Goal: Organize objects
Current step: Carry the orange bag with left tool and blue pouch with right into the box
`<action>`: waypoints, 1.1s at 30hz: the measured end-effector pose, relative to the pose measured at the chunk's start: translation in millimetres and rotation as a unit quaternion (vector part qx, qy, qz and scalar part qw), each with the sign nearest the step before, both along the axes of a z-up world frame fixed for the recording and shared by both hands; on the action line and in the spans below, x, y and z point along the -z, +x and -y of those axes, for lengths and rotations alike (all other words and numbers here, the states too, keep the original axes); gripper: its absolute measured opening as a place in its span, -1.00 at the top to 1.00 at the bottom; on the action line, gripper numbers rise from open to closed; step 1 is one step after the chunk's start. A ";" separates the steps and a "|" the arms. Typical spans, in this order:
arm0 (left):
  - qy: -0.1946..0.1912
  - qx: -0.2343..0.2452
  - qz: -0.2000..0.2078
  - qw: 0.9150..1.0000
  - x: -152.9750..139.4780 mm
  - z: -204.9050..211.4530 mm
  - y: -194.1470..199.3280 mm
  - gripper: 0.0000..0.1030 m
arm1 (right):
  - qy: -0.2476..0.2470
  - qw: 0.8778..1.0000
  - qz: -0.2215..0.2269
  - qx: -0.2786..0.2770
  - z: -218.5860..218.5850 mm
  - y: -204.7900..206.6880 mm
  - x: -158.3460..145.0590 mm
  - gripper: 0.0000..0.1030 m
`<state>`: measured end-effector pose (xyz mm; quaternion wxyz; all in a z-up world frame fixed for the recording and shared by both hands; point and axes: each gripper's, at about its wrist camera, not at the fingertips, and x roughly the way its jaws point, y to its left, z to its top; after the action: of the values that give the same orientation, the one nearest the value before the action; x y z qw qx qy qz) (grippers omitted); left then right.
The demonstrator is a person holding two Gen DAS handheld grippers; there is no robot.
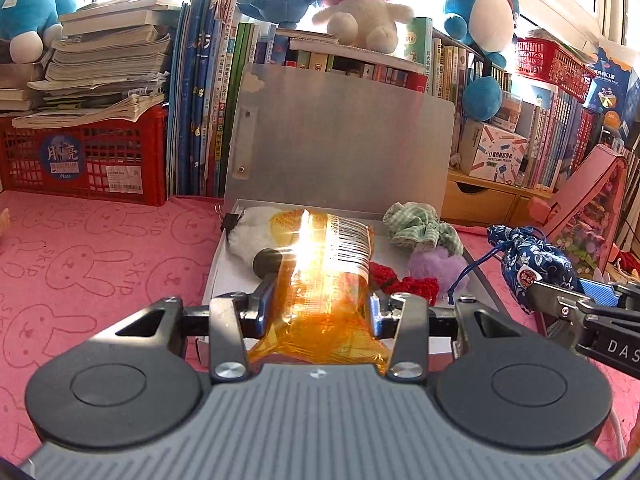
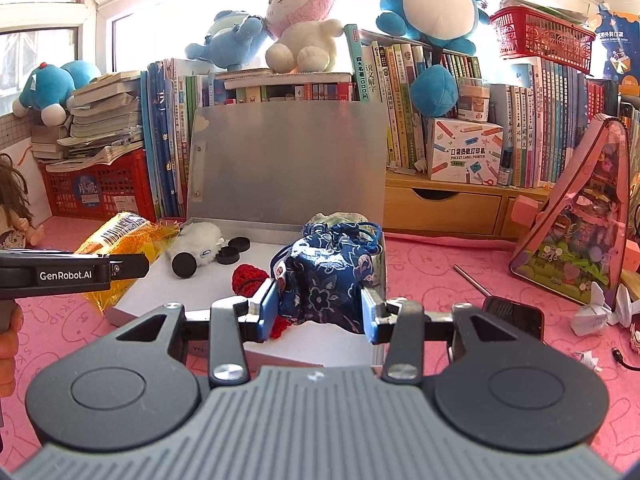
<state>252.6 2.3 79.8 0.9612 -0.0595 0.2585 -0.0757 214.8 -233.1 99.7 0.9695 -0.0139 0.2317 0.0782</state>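
Note:
My left gripper [image 1: 320, 308] is shut on an orange plastic packet [image 1: 320, 280] with a barcode label, held over the open silver tin box [image 1: 224, 248]. The packet also shows in the right wrist view [image 2: 120, 236] at the box's left edge. My right gripper [image 2: 320, 312] is shut on a blue floral drawstring pouch [image 2: 328, 280], held over the box's right side; it shows in the left wrist view [image 1: 532, 268] too. In the box lie a white fluffy toy [image 2: 200, 240], black round pieces [image 2: 232, 254], red crochet pieces [image 2: 248, 276], a green checked scrunchie [image 1: 420, 228] and a purple pompom [image 1: 436, 264].
The box's lid [image 2: 288, 164] stands upright against rows of books [image 2: 540, 120]. A red crate [image 1: 84, 156] with papers stands at the left. A pink triangular case [image 2: 580, 216], a phone [image 2: 516, 316] and paper scraps [image 2: 596, 316] lie on the pink cloth [image 1: 80, 248] at the right.

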 end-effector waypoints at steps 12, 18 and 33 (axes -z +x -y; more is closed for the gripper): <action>0.013 -0.013 -0.028 0.999 20.1 1.6 39.5 0.05 | 0.008 1.000 -0.022 0.002 -1.0 30.3 14.9 0.11; 0.007 -0.022 -0.048 0.999 31.3 -1.0 57.9 0.05 | 0.024 0.999 -0.043 -0.005 -3.0 42.9 26.3 0.11; 0.017 -0.015 -0.074 0.997 52.6 5.1 81.0 0.07 | 0.071 0.993 -0.090 -0.018 -3.0 69.0 48.0 0.11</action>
<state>333.6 -2.7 27.2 0.9415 -0.0521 0.3288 -0.0524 283.7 -230.1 51.6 0.9417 0.0581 0.3116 0.1130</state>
